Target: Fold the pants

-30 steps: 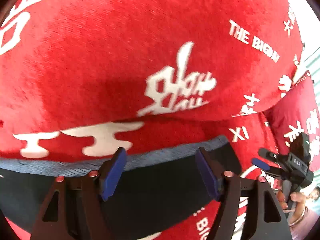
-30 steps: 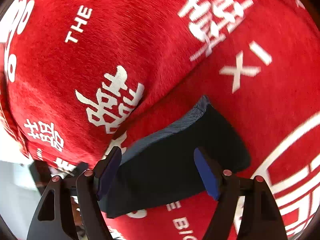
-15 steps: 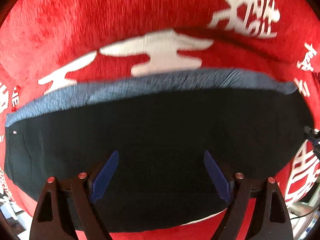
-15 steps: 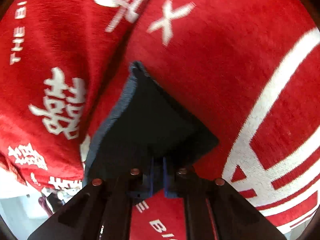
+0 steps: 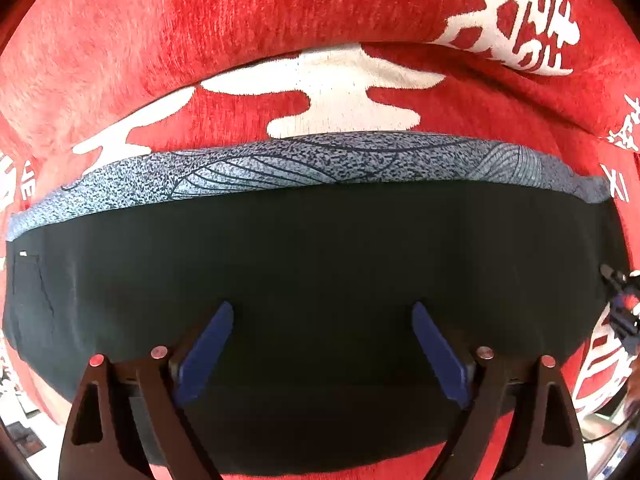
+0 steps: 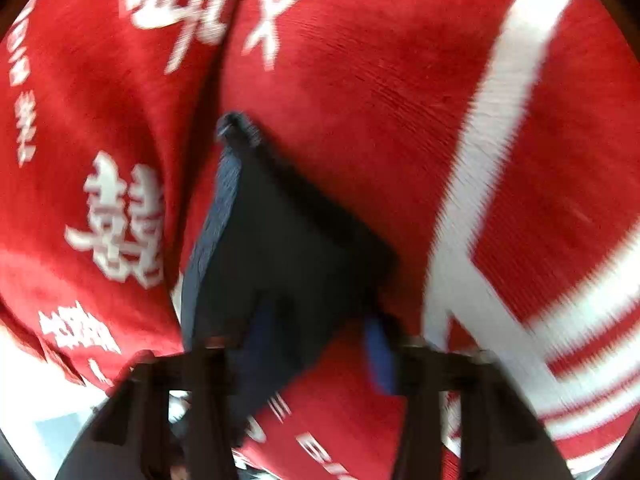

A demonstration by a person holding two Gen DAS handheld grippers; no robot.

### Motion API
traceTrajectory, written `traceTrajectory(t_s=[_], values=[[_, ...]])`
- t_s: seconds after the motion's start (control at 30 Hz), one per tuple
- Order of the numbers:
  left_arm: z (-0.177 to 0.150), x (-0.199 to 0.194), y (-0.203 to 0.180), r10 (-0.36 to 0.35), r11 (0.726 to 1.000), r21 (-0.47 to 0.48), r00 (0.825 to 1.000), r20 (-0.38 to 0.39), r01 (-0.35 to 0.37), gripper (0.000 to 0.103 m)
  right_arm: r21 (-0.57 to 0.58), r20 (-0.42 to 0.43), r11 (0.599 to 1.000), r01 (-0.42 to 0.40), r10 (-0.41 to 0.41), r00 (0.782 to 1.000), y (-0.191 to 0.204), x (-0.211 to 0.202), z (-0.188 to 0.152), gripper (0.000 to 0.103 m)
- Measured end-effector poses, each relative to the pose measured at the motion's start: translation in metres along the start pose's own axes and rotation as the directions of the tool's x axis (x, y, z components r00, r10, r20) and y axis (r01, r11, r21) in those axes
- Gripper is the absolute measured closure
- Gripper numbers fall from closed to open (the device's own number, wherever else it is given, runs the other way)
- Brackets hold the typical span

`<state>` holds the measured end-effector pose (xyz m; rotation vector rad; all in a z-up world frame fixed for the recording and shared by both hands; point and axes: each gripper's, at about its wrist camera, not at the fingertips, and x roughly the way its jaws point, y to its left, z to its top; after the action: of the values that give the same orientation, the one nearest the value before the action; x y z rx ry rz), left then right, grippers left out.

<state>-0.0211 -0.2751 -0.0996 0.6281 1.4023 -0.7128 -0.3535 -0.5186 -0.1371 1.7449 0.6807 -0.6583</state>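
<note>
The pants (image 5: 312,264) are dark navy with a speckled grey-blue band along the far edge. They lie folded in a long strip on a red blanket (image 5: 240,40) with white characters. My left gripper (image 5: 322,344) is open just above the pants' middle, its blue pads apart and holding nothing. In the right wrist view, which is blurred by motion, the pants' end (image 6: 288,248) lies in a pointed shape on the blanket. My right gripper (image 6: 316,356) is open over that end, its left pad hidden behind the cloth.
The red blanket (image 6: 400,120) covers the whole surface and rises in a soft fold behind the pants. The right gripper (image 5: 622,308) shows at the right edge of the left wrist view. A pale floor (image 6: 52,428) shows at the lower left.
My right gripper was shut on the pants' end half a second ago and has opened, letting it go. My left gripper has stayed open over the pants and barely moved.
</note>
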Motion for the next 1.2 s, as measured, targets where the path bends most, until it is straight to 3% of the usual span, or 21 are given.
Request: traceTrajectory(t_s=[0.03,0.17,0.23,0.33,0.4,0.47,0.53,0.63,0.73,0.83,0.9,0.97,1.0,1.03,1.1,1.2], values=[[-0.001,-0.002,-0.001,-0.016,1.0,-0.004,1.0,-0.001,0.016,0.011,0.021,-0.006,1.0,0.0,0.0,1.0,0.004,0.001,0.004,0.09],[-0.005,-0.004,-0.006,-0.036,0.999,0.012,0.999,0.004,0.036,0.011,-0.153,0.013,0.988,0.004,-0.002,1.0,0.041,-0.03,0.001,0.092],[-0.01,0.004,-0.011,-0.016,1.0,0.01,1.0,0.004,0.016,0.008,-0.199,0.002,0.979,0.05,-0.051,0.999,0.042,-0.033,0.002,0.091],[-0.011,0.005,-0.016,-0.008,1.0,0.022,0.999,0.04,0.007,0.005,-0.219,-0.017,0.954,0.202,-0.211,0.977,0.028,-0.011,0.01,0.076],[-0.012,0.001,-0.009,-0.043,0.999,0.027,0.998,0.038,0.042,0.005,-0.191,0.002,0.965,0.181,-0.184,0.983,0.024,-0.015,0.007,0.071],[-0.02,-0.005,0.011,-0.047,0.999,0.025,0.998,0.045,0.046,0.005,-0.19,0.064,0.951,0.243,-0.235,0.97,0.032,-0.027,-0.006,0.062],[-0.022,-0.02,0.039,-0.055,0.998,0.016,0.996,0.07,0.054,0.005,-0.208,0.087,0.944,0.258,-0.245,0.966,0.041,-0.037,-0.023,0.062],[-0.027,-0.038,0.088,-0.017,1.0,-0.003,0.993,0.118,0.018,0.005,-0.242,0.051,0.957,0.162,-0.154,0.987,0.062,-0.04,-0.065,0.062],[-0.03,-0.048,0.152,0.041,0.999,-0.042,0.989,0.141,-0.036,0.005,-0.267,-0.103,0.964,0.003,-0.032,0.994,0.089,-0.007,-0.121,0.062],[-0.037,-0.056,0.221,0.14,0.988,-0.085,0.979,0.15,-0.128,0.005,-0.259,-0.279,0.957,-0.132,0.057,0.959,0.117,0.061,-0.196,0.062],[-0.046,-0.05,0.271,0.213,0.975,-0.091,0.964,0.158,-0.2,0.005,-0.254,-0.389,0.952,-0.169,0.06,0.919,0.135,0.12,-0.247,0.062],[-0.058,-0.028,0.31,0.276,0.96,-0.081,0.956,0.1,-0.268,0.004,-0.248,-0.444,0.951,-0.187,0.06,0.894,0.145,0.163,-0.279,0.062],[-0.063,-0.016,0.323,0.243,0.968,-0.09,0.967,0.079,-0.236,0.0,-0.234,-0.462,0.952,-0.2,0.072,0.884,0.148,0.179,-0.29,0.062],[-0.068,-0.014,0.337,0.17,0.98,-0.125,0.98,0.108,-0.156,0.0,-0.208,-0.479,0.954,-0.215,0.093,0.873,0.151,0.196,-0.301,0.062],[-0.075,-0.01,0.355,0.09,0.982,-0.174,0.991,0.103,-0.071,0.0,-0.19,-0.481,0.958,-0.216,0.102,0.871,0.152,0.209,-0.309,0.062],[-0.079,-0.011,0.354,0.104,0.983,-0.162,0.986,0.134,-0.081,0.0,-0.205,-0.469,0.963,-0.176,0.061,0.881,0.155,0.218,-0.313,0.062]])
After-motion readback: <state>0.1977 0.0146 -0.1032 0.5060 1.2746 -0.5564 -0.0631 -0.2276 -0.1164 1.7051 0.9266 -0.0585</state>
